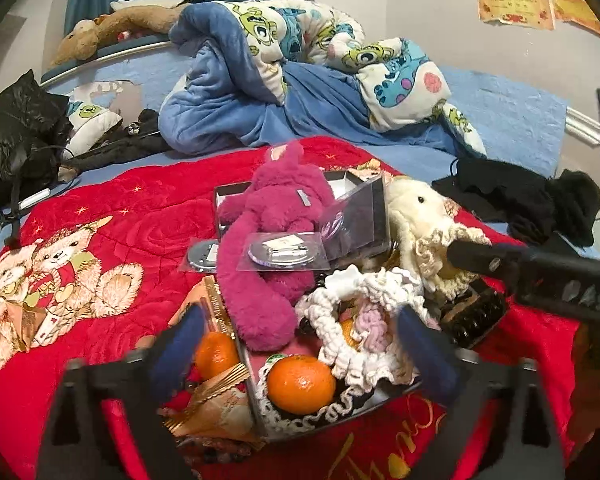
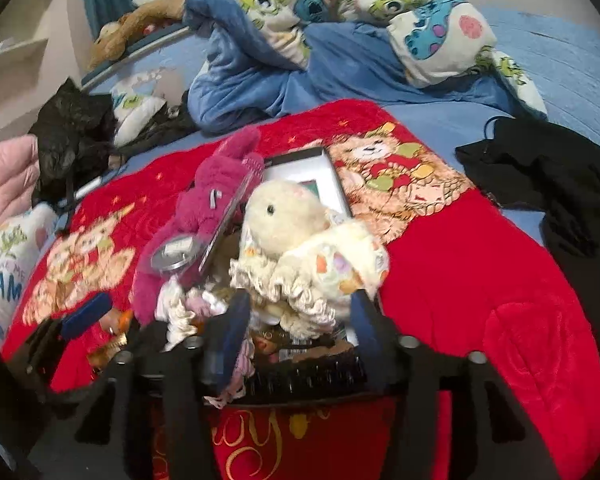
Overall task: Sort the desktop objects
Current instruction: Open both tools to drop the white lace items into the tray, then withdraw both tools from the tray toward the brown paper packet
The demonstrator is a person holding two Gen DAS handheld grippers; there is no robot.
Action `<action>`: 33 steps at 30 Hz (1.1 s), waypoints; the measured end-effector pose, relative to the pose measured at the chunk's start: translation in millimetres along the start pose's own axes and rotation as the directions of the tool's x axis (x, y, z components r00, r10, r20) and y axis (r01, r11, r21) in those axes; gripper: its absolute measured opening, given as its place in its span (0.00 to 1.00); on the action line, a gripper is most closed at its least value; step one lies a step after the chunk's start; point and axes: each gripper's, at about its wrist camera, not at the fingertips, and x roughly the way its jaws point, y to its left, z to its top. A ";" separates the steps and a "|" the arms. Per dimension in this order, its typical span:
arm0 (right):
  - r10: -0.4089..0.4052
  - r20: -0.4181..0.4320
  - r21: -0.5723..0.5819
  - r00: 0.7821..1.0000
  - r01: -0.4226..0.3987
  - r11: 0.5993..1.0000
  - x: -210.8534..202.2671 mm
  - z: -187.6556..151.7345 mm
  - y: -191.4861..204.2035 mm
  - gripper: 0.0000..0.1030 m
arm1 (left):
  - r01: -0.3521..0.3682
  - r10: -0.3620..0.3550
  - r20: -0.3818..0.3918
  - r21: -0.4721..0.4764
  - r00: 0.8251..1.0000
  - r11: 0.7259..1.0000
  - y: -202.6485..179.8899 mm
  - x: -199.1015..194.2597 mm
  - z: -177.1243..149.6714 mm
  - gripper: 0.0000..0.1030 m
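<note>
Two hand-held grippers agape | magenta plush (image 1: pixel 268 240) long axis near-far, head far

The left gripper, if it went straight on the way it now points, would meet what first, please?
Probably the round orange mandarin lying between the open left gripper fingers, on the black-and-white crocheted lace. The white crocheted ruffle piece lies just behind it, though depth is hard to judge through the fisheye.
</note>
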 end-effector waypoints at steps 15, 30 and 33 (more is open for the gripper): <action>-0.018 0.070 -0.048 0.997 0.022 0.999 -18.5 5.3 13.8 1.00 | -0.016 0.016 0.006 -0.005 1.000 1.000 6.9 -11.1 6.1 1.00; 0.000 0.064 -0.082 0.998 0.006 0.997 -18.2 5.4 35.4 1.00 | -0.059 0.059 0.001 -0.038 0.998 0.998 32.7 -21.5 7.7 1.00; 0.016 0.066 -0.087 0.998 -0.011 0.996 -18.6 6.2 42.6 1.00 | -0.094 0.094 0.001 -0.046 0.996 0.995 50.3 -31.3 8.0 1.00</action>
